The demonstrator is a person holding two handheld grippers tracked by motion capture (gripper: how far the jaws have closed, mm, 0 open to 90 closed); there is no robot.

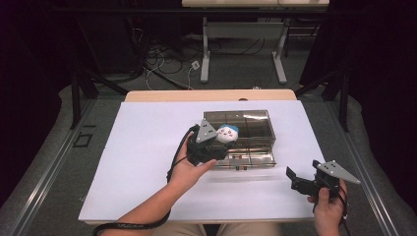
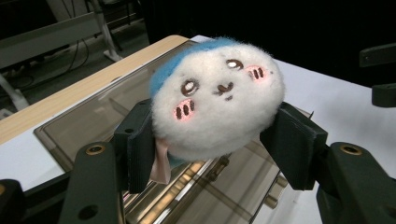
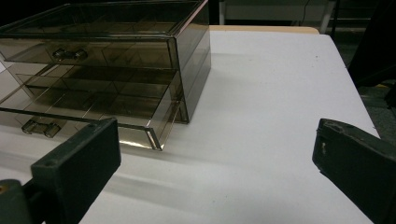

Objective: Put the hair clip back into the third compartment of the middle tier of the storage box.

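My left gripper (image 2: 215, 154) has its jaws clamped on either side of the plush toy (image 2: 217, 105); my right gripper (image 3: 215, 177) has its jaws spread wide with nothing between them, above bare worktop (image 3: 261, 93). The worktop is a flat white sheet. On it stands the drawer box (image 1: 246, 132), smoked transparent plastic, rectangular, its lower drawer (image 3: 84, 109) pulled out, showing dividers inside. I see the plush toy held above the box's top: round, fuzzy white, blue cap, stitched eyes, pink striped cheeks.
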